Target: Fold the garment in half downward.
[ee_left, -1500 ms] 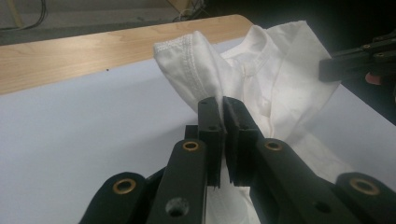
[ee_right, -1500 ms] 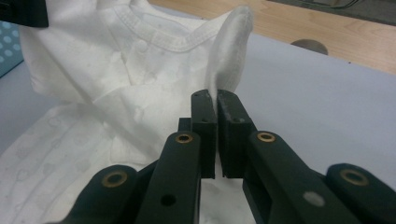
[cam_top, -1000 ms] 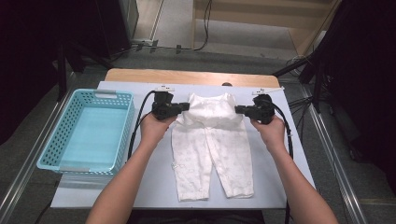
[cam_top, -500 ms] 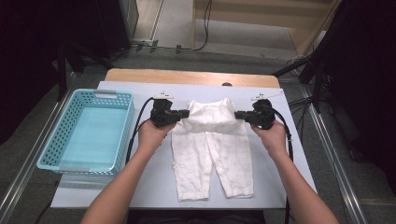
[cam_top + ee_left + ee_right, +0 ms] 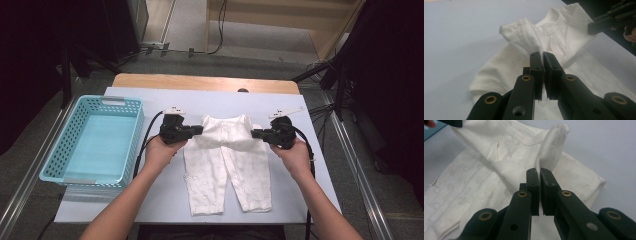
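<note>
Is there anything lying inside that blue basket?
No, the blue basket shows a bare floor, and the white garment lies beside it on the table.

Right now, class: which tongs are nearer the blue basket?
Left. The left tongs grip the white garment beside the blue basket; the right tongs grip its far side.

Cloth pinched inside both sets of jaws stays hidden; the white garment runs off the right gripper view's left edge, its small tag unreadable.
</note>
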Demonstrator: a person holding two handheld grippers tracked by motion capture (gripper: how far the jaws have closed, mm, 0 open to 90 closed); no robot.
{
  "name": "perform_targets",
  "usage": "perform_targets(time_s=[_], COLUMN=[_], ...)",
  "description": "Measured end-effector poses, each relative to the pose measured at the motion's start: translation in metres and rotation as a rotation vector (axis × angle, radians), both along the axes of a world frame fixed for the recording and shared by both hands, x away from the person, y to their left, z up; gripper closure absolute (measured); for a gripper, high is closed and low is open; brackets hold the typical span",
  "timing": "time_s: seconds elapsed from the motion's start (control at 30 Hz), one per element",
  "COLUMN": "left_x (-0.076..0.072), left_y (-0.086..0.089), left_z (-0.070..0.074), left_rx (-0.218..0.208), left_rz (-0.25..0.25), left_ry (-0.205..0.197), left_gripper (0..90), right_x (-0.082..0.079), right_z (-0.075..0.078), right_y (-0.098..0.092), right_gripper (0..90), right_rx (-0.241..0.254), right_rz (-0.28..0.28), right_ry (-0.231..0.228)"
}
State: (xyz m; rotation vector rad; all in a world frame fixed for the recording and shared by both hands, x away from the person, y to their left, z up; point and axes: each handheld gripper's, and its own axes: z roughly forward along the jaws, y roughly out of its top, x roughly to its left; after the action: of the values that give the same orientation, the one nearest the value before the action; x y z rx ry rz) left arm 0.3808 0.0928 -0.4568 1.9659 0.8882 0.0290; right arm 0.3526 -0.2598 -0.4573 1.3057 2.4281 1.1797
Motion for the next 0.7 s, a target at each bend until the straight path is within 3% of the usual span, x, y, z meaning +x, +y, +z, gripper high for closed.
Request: perform_targets(time_s=[0.2, 0.43, 0.6, 0.7], left_x=[-0.008, -0.018, -0.027, -0.033], left_y=[0.003, 0.003, 0.004, 0.006], left_z=[-0.004, -0.005, -0.004, -0.003], left_rx=[-0.006, -0.004, 0.023, 0.014], left_rz=[-0.011, -0.019, -0.036, -0.042], left_ry=[0.024, 0.034, 0.033, 0.037], left_gripper=[86.1, 86.1, 86.1, 86.0], right_x=[-0.014, -0.029, -0.036, -0.041], right_z=[0.000, -0.001, -0.005, -0.007], right_y=[0.000, 0.002, 0.001, 0.002], right_gripper=[84.0, 84.0, 84.0, 84.0], right_rx=[0.008, -0.008, -0.010, -0.013], right_rz=[0.012, 0.039, 0.053, 0.063], right_ry=[0.014, 0.025, 0.040, 0.049])
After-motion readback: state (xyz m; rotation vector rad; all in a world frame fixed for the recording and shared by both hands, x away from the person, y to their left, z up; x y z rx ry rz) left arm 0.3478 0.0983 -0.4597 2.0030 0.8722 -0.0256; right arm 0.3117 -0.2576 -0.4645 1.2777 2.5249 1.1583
